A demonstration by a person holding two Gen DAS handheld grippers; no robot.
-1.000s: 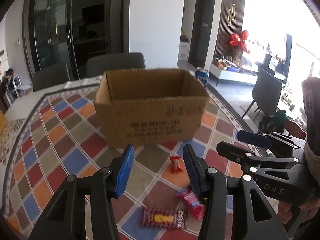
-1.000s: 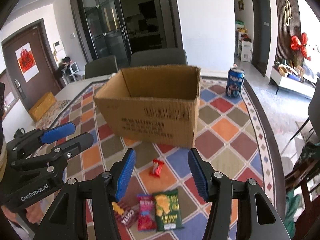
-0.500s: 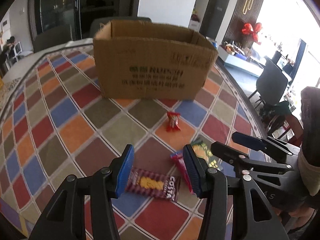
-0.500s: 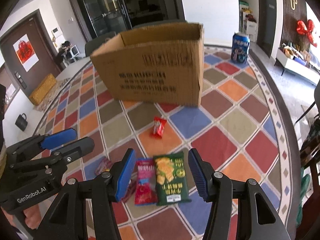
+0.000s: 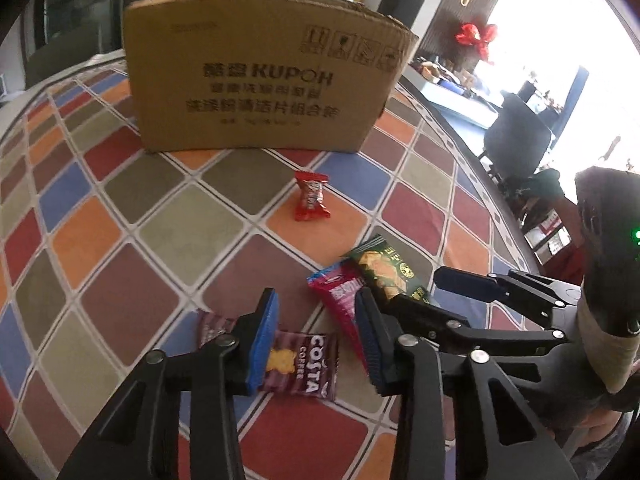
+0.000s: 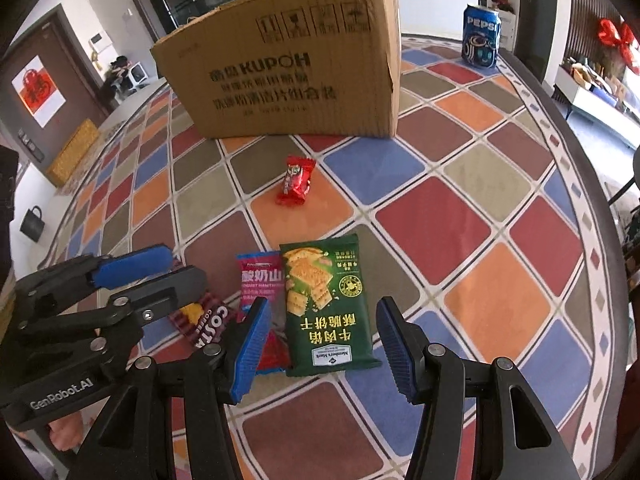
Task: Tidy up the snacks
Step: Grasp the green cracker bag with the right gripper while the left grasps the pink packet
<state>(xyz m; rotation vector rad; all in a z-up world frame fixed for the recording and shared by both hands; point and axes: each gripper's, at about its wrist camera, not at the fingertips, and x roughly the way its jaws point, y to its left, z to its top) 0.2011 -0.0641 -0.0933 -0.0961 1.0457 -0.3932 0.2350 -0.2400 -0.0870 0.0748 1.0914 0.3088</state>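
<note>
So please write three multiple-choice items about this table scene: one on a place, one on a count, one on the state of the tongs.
1. Where does the Pepsi can stand?
A. inside the box
B. on the table, to the right of the cardboard box
C. on the green packet

2. How many snack packets lie on the table?
A. two
B. four
C. six

3. How are the right tongs?
A. open around the green cracker packet
B. shut on the red candy
C. out of view

Answers:
1 B, the can stands apart from the box.
2 B: red candy, pink packet, green packet, Costa packet.
3 A, both pads flank the packet with gaps.
</note>
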